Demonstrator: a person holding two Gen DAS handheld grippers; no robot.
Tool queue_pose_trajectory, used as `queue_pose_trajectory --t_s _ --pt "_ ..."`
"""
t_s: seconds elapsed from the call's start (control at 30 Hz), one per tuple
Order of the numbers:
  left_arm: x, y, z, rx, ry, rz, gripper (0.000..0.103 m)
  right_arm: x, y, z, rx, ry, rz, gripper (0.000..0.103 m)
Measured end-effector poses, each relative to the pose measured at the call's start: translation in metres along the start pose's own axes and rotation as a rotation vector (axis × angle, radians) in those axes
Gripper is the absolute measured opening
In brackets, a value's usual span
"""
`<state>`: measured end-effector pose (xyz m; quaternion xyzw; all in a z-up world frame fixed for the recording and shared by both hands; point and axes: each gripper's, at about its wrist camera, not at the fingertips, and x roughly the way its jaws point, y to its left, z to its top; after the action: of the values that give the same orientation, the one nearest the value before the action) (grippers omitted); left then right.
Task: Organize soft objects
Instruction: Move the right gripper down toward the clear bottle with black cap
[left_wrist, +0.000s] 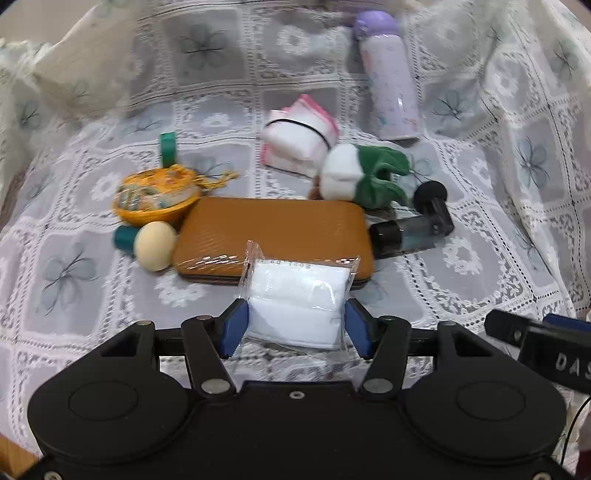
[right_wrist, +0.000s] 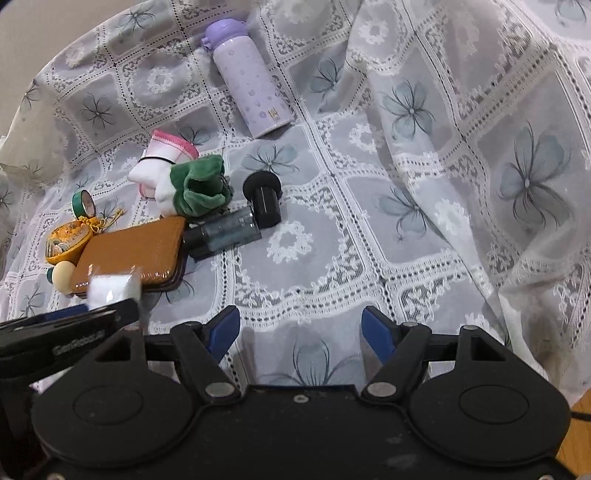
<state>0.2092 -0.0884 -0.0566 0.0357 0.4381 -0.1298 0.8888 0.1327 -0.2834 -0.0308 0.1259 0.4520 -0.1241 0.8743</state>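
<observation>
The left gripper (left_wrist: 295, 325) has its jaws pressed against both sides of a white cloth sealed in a clear packet (left_wrist: 297, 301), which sits at the near edge of the pile, its far end overlapping the brown case (left_wrist: 273, 236). Whether the packet is lifted or resting on the lace-covered surface (left_wrist: 92, 295) I cannot tell. The right gripper (right_wrist: 301, 332) hangs over bare cloth well to the side, jaws apart and holding nothing.

Looks like the sorting has barely begun. The other soft things lie in the jumble: the white and green plush toy (left_wrist: 362, 173) leans on the far edge of the case, and the folded pink-edged cloth (left_wrist: 299, 144) bound with a black band is just behind it. Hard things are mixed in with them: the purple bottle (left_wrist: 388, 74), an egg-shaped ball (left_wrist: 155, 245), a yellow bowl (left_wrist: 155, 203), a roll of green tape (left_wrist: 168, 147). No separate gathering place for soft items shows yet.
</observation>
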Motion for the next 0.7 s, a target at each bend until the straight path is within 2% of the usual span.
queue_pose_trajectory --t_s 0.17,0.37,0.5,0.7 --pt "-0.009 0.02 -0.005 -0.03 0.009 0.048 0.055 0.007 0.008 0.009 -0.032 -0.029 -0.005 0.072" --pt "-0.012 0.042 -0.013 -0.027 -0.018 0.195 0.056 0.023 0.01 0.027 -0.031 -0.053 -0.036 0.072" --pt "0.0 0.057 -0.014 -0.062 0.013 0.203 0.06 0.032 0.011 0.041 -0.019 -0.063 -0.054 0.072" --pt "0.012 0.06 -0.018 -0.052 0.024 0.191 0.077 0.044 0.013 0.054 -0.015 -0.066 -0.081 0.072"
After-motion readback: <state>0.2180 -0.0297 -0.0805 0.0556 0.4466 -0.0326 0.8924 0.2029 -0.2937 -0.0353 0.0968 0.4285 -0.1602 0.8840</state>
